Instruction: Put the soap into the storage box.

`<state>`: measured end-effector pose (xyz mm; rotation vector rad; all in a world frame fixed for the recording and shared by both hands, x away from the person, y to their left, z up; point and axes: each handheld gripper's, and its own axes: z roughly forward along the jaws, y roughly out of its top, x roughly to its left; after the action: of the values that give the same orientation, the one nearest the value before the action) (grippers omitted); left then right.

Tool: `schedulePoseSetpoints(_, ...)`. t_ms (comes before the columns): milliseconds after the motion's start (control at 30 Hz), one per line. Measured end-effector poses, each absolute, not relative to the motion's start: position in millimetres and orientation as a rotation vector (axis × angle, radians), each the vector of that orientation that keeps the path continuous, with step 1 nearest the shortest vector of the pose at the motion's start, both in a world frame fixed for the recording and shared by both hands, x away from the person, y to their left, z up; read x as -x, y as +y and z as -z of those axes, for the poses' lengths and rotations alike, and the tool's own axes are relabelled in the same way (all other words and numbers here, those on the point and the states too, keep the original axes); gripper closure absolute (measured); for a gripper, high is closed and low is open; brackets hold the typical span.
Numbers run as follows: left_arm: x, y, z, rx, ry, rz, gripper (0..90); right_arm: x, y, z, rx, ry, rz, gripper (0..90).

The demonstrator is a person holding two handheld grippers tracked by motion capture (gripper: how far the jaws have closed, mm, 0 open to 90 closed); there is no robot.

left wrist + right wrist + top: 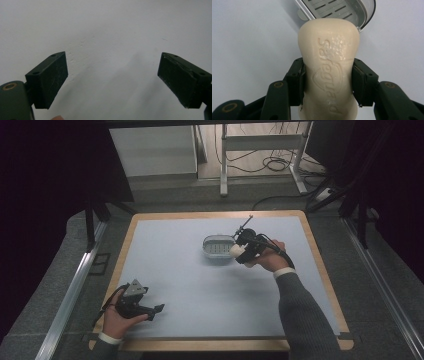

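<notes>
a: nearest us, the left gripper (150, 310) rests low on the pale mat (200, 290), jaws spread apart with nothing between them.

b: and farther out?

a: the right gripper (328, 82) is clamped on the waist of a cream bar of soap (329, 67), held just at the near edge of the slotted soap dish (218, 248) mid-table.

b: so it's the carrying step?

a: i'd say so. next it needs to bring the bar over the tray, lower it flat, then let go.
</notes>
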<state>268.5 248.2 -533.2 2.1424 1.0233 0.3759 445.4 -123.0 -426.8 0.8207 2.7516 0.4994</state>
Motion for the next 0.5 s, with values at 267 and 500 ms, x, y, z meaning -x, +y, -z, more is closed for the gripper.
schedulePoseSetpoints(267,-268.9,247.7,533.8,-2.147,1.023,-0.376,9.8,-453.0,-117.2,425.6,-0.787,2.762,-0.497,49.9)
schedulePoseSetpoints(500,-268.9,247.7,533.8,-2.147,1.023,-0.374,9.8,-459.9,-111.8,425.0,-0.753,2.762,-0.471,49.9)
